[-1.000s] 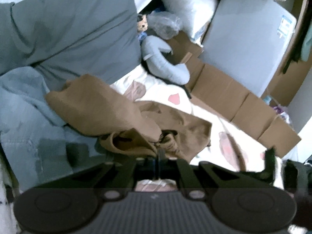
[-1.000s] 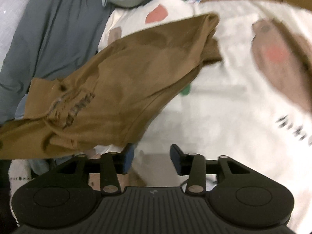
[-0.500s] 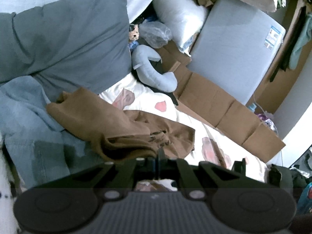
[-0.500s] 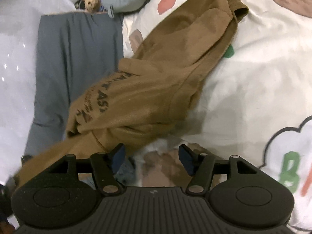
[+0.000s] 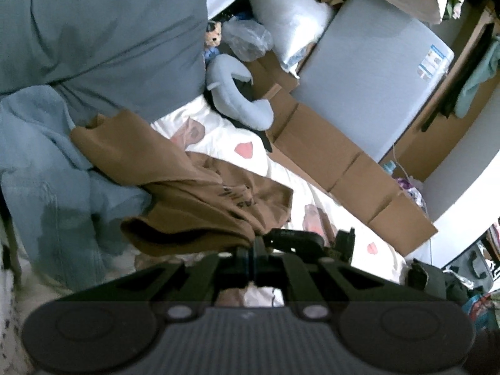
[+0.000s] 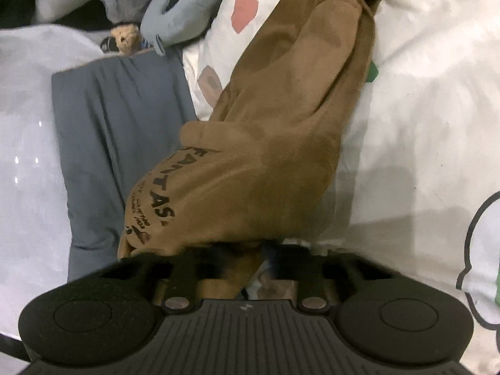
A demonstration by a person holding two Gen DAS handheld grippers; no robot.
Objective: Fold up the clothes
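Bed w/ printed sheet (image 5: 331,200), cardboard (image 5: 328,156), grey mattress (image 5: 368,93)

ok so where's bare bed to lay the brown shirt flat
Free: the white printed bedsheet right of the brown shirt, and the strip beside the flattened cardboard. Crowded: the grey pillow, blue blanket and neck pillow hem in the other side.

Left gripper (image 5: 259,251) — jaws closed — pinches brown shirt (image 5: 193,193).
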